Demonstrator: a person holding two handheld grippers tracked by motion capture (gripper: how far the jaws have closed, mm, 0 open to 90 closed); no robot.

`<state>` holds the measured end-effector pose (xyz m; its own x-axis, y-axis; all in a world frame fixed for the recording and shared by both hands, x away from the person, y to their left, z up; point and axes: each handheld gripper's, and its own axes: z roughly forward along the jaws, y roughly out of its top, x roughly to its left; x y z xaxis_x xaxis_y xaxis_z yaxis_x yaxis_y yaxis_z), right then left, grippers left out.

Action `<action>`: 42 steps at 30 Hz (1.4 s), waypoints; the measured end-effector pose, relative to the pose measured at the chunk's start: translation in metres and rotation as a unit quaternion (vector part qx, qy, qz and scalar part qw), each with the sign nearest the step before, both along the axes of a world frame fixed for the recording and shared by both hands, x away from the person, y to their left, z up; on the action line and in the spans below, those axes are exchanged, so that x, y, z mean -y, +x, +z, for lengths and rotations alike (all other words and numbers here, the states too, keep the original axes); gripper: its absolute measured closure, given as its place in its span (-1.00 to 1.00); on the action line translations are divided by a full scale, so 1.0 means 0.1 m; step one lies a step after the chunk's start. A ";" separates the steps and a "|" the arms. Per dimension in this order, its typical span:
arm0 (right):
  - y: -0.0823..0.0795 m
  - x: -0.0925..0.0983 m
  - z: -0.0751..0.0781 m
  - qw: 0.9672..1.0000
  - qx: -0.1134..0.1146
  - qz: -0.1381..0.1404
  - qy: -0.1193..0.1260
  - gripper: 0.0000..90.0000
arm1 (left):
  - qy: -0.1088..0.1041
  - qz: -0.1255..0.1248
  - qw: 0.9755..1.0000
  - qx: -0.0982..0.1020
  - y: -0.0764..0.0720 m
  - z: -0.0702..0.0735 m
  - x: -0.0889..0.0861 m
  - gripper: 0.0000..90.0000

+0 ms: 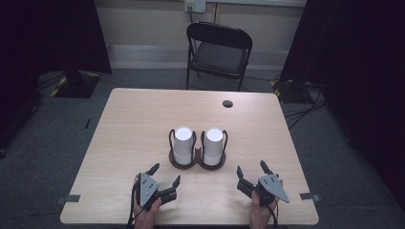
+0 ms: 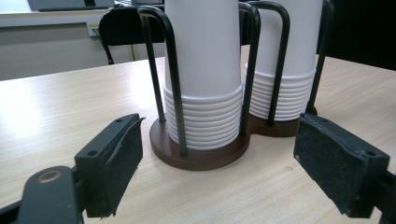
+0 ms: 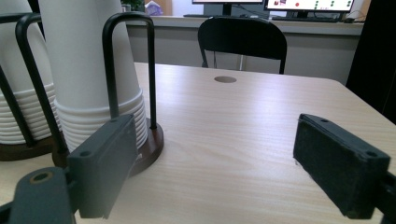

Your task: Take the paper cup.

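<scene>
Two stacks of white paper cups (image 1: 184, 143) (image 1: 213, 144) stand upside down in a dark wire cup holder (image 1: 197, 162) mid-bench (image 1: 133, 119). Left hand-held gripper (image 1: 165, 175) and right hand-held gripper (image 1: 251, 171) rest near the holder, apart from it. Both released, jaws spread wide, nothing between them.

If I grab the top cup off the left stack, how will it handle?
The left stack looks like thin white paper cups, so the top one is probably light and easily crushed. Nested rims suggest it may stick and lift the next cup too. The wire holder hugs it, so pulling straight up seems safest.
</scene>
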<state>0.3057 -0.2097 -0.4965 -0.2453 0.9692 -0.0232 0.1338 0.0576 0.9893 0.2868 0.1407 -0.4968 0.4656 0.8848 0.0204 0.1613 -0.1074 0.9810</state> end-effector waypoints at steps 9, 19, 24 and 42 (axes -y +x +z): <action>-0.02 -0.01 0.00 1.000 -0.007 0.009 0.003 -0.70 | 0.009 -0.017 1.000 -0.025 0.05 0.01 0.00 -0.64; -0.01 -0.02 0.01 1.000 -0.014 -0.004 0.004 -0.70 | -0.015 -0.038 0.998 -0.037 0.06 0.05 -0.06 -0.66; 0.00 -0.02 0.01 1.000 -0.017 0.003 0.001 -0.68 | -0.026 -0.055 0.997 -0.053 0.06 0.07 -0.03 -0.61; 0.01 -0.03 0.01 0.999 -0.030 0.019 -0.005 -0.65 | -0.028 -0.082 0.996 -0.020 0.14 0.30 0.17 -0.48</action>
<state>0.3070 -0.2069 -0.4951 -0.2833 0.9589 -0.0160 0.1906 0.0727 0.9790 0.3010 0.1239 -0.4663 0.6041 0.7954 -0.0487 0.1850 -0.0805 0.9794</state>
